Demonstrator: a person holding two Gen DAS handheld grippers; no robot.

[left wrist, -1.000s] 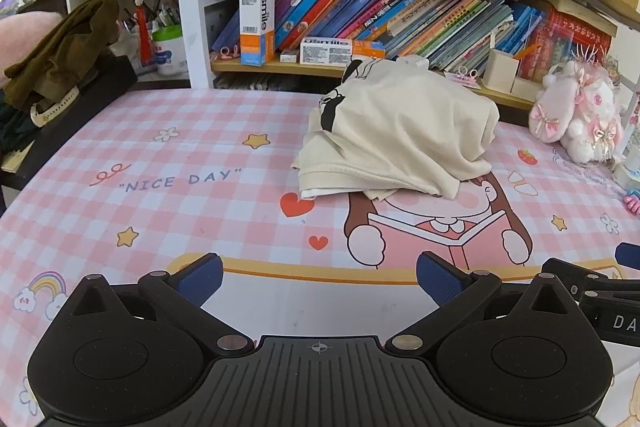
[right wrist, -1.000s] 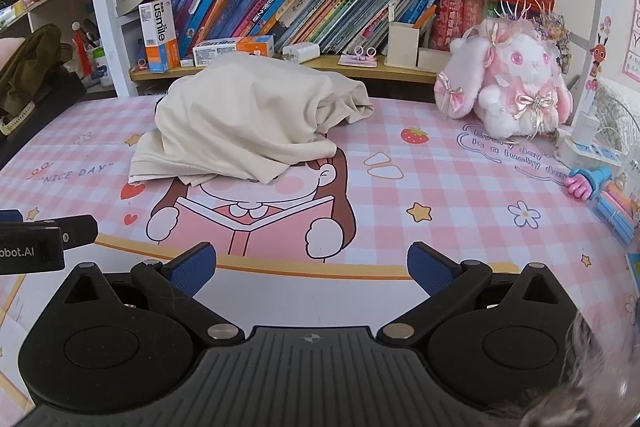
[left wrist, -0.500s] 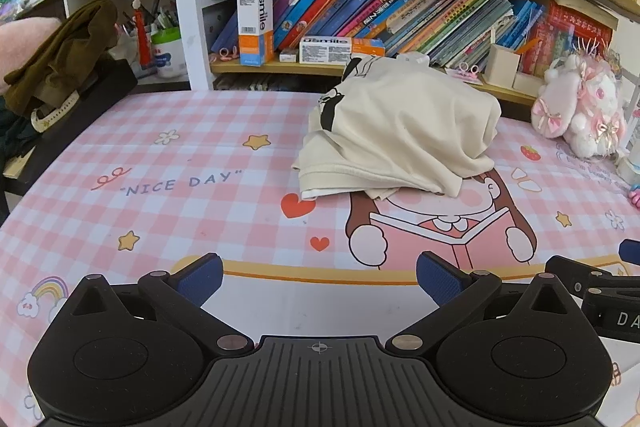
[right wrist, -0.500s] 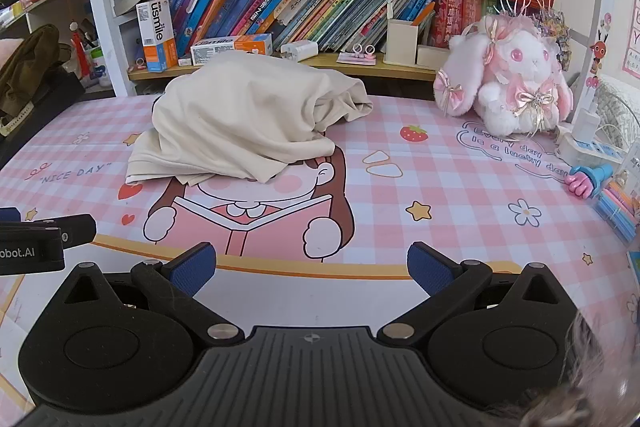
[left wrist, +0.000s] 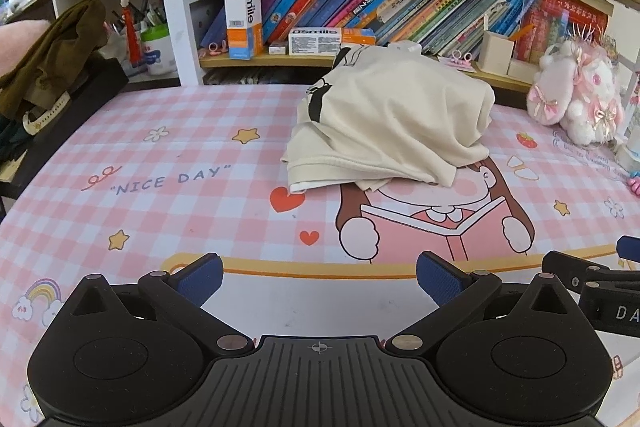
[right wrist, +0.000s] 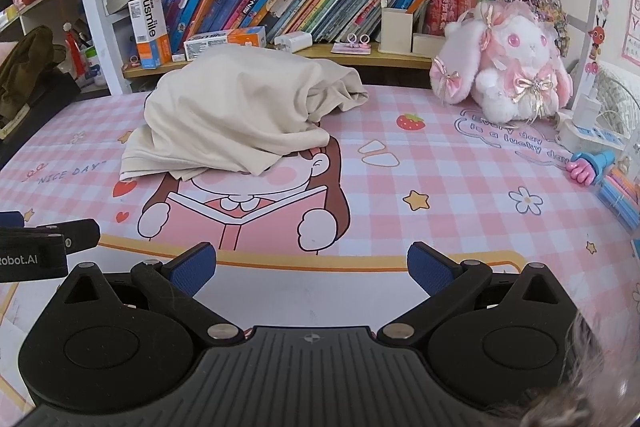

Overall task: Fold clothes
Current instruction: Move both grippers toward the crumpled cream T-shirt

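Note:
A cream garment with a black print (left wrist: pixel 392 123) lies crumpled in a heap on the pink checked desk mat (left wrist: pixel 160 163), toward the back middle. It also shows in the right wrist view (right wrist: pixel 240 115). My left gripper (left wrist: pixel 319 277) is open and empty, low over the mat's front edge, well short of the garment. My right gripper (right wrist: pixel 312 267) is open and empty, also near the front edge. The right gripper's side shows in the left wrist view (left wrist: pixel 592 287); the left gripper's side shows in the right wrist view (right wrist: pixel 44 247).
A bookshelf (left wrist: pixel 360 11) full of books stands behind the mat. A pink plush rabbit (right wrist: pixel 508 67) sits at the back right. Dark clothes (left wrist: pixel 44 63) hang at the left. A power strip (right wrist: pixel 592 135) and pens (right wrist: pixel 616 187) lie at the right edge.
Both grippers have crept slightly forward toward the garment; the garment has not moved. Both stay open.

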